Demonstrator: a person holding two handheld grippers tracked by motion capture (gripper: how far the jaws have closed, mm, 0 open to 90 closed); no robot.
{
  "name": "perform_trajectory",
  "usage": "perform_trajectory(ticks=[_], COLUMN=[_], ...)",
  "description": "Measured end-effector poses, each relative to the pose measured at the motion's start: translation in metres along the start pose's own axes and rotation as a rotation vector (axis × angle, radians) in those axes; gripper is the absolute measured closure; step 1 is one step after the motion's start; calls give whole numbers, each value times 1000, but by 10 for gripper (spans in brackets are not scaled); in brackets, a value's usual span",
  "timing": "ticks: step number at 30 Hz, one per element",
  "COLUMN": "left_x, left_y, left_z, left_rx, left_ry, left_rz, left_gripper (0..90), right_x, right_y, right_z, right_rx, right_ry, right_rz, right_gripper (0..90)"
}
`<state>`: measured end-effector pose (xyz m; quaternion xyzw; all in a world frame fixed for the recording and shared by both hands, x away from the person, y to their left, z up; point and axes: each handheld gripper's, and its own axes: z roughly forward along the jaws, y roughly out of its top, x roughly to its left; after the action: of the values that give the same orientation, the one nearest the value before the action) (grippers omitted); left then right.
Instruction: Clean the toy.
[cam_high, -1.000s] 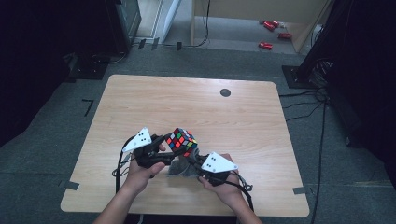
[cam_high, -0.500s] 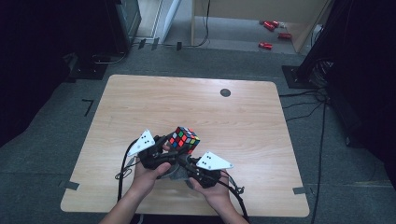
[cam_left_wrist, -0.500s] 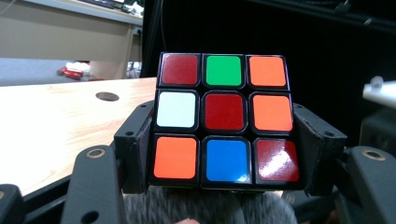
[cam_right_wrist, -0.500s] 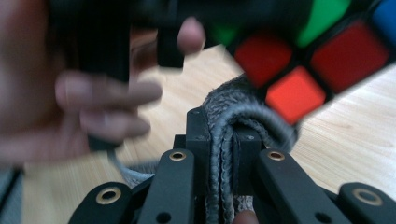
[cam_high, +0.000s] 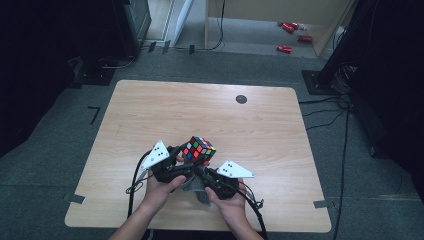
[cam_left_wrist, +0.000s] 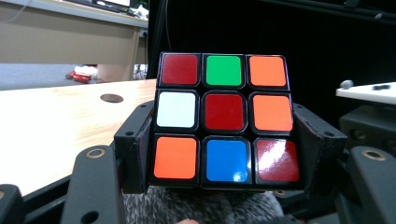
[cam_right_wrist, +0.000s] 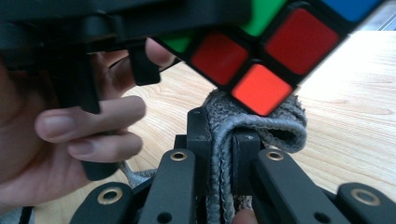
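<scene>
Rubik's cube (cam_left_wrist: 224, 121), black-framed plastic with red, green, orange, white and blue stickers, sits clamped between the jaws of your left gripper (cam_left_wrist: 224, 140), held above the near middle of the light wooden table (cam_high: 150, 110). Your right gripper (cam_right_wrist: 223, 140) is pinched tight on a folded grey knitted cloth (cam_right_wrist: 261, 119), which touches the cube's lower corner. Your left hand (cam_right_wrist: 70, 135) wraps its gripper just beside the cloth. Farther out on the table lies a small dark round disc (cam_high: 241, 99).
</scene>
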<state>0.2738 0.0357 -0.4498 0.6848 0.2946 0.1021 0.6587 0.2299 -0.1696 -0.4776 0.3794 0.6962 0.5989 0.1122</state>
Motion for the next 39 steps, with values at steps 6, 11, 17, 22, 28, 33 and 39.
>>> perform_trajectory(ticks=[6, 11, 17, 22, 28, 33, 39], left_x=[4, 6, 6, 13, 16, 15, 14], left_y=[4, 5, 4, 8, 8, 8, 8], left_z=[-5, -7, -6, -11, -11, -8, -7], left_rx=[-21, 2, 13, -10, 19, 47, 55], left_ry=[-1, -18, -43, -40, -55, -76, -80], left_rz=[-14, -14, -33, -72, -88, -88, -93], left_gripper=[350, 350, 350, 351, 351, 351, 351], right_x=[-7, -22, -32, -25, -15, -28, -14], right_y=[2, 6, 18, 8, 5, 14, 5], right_z=[-5, -18, -33, -22, -16, -27, -17], right_rx=[-6, -32, -84, 3, 45, -10, 44], right_ry=[-28, -102, -139, -43, -18, -48, -12], right_rz=[-18, -35, -102, -197, -291, -256, -307], right_gripper=[827, 828, 829, 823, 815, 814, 806])
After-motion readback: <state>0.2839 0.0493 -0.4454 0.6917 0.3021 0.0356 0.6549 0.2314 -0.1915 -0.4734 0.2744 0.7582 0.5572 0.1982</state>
